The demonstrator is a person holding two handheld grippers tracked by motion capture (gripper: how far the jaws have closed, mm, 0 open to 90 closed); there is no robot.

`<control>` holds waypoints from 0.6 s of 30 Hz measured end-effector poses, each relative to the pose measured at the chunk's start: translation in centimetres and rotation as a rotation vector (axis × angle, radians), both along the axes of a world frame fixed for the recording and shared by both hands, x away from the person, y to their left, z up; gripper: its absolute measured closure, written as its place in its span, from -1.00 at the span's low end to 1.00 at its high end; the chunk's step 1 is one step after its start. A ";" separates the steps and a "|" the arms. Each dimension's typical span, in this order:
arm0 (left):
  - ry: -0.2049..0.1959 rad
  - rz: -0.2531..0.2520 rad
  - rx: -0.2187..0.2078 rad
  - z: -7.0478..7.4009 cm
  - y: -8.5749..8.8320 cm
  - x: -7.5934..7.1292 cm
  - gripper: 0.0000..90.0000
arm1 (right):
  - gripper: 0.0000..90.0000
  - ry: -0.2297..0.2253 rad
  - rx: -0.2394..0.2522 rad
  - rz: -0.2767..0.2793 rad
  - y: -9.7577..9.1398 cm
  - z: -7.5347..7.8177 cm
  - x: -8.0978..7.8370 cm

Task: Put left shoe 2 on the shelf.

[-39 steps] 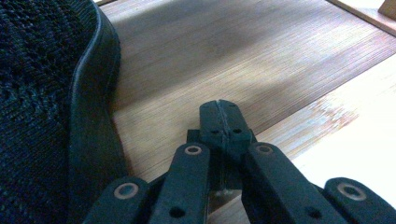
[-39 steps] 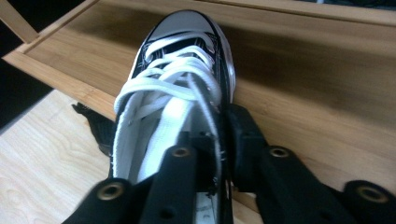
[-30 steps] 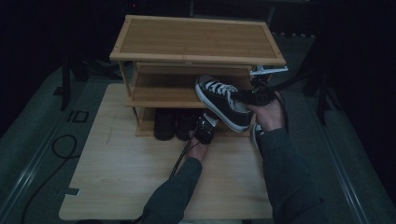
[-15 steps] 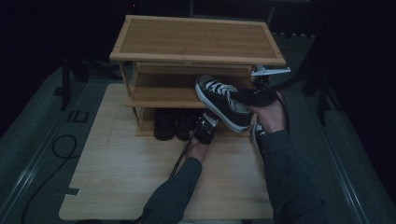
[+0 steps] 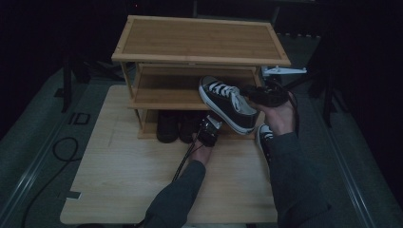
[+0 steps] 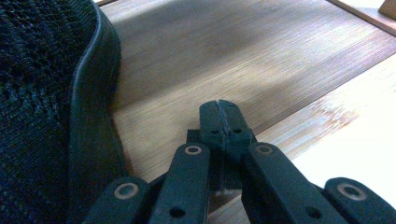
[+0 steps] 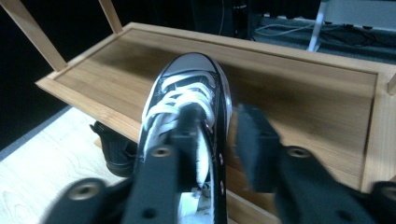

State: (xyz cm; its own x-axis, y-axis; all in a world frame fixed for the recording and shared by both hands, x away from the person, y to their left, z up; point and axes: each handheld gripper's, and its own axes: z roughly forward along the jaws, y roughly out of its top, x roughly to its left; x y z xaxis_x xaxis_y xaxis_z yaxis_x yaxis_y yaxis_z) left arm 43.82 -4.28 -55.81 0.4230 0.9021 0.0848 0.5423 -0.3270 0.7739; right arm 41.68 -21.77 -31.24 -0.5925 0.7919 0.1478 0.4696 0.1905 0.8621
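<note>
Nearest the person, on the pale wooden table (image 5: 119,180), the left gripper (image 5: 209,130) sits low at the front of the bamboo shoe rack (image 5: 199,42), by the lip of its bottom shelf (image 6: 210,56). In the left gripper view its jaws are pressed together with nothing between them, and a dark mesh shoe (image 6: 37,116) lies just to their left. From above, this is one of a dark pair (image 5: 178,126) standing side by side on that bottom shelf, left of the gripper.

To the right, beside the person's right sleeve, a second black-and-white sneaker (image 5: 263,137) lies on the table near the rack's front right corner.

Just beyond, the right gripper (image 5: 259,95) is at the heel of a black canvas sneaker (image 5: 228,102) with white laces and a white toe cap. The shoe lies at an angle on the right part of the middle shelf (image 7: 303,93) — toe pointing in over the shelf, heel hanging out past the front edge. In the right gripper view the jaws have just been closing with the sneaker's side wall between them — one jaw is inside the shoe's opening, the other outside, with a sliver of shelf showing between that outer jaw and the shoe, so the pads are not clamped on it.

Farthest is the rack's top shelf.
</note>
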 end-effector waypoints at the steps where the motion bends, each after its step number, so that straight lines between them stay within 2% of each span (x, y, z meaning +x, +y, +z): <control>1: 0.000 0.000 -0.001 0.0 0.0 0.0 1.00 | 0.75 -0.006 0.000 0.001 -0.1 0.1 -0.2; 4: 0.000 0.000 0.000 0.0 0.0 0.0 1.00 | 1.00 -0.031 -0.031 -0.025 -0.4 0.5 -0.7; 6: 0.000 0.000 0.000 0.0 0.0 0.0 1.00 | 1.00 -0.045 -0.044 -0.042 -0.7 0.6 -1.0; 11: 0.000 0.000 0.001 0.0 0.0 0.0 1.00 | 1.00 -0.042 -0.070 -0.050 -1.6 0.7 -1.6; 15: 0.000 0.000 0.001 0.0 0.0 0.0 1.00 | 1.00 -0.039 -0.110 -0.064 -2.4 0.0 -2.1; 18: 0.000 0.000 0.000 0.0 0.0 0.0 1.00 | 1.00 -0.026 -0.110 -0.065 -3.1 -0.8 -2.7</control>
State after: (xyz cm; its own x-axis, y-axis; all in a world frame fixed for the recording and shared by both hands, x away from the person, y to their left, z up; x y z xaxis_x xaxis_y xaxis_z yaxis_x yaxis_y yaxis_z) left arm 43.82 -4.29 -55.81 0.4230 0.9021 0.0850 0.5424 -0.3273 0.7738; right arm 38.95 -24.86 -32.00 -0.5422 0.8391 0.0432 0.4620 0.2547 0.8495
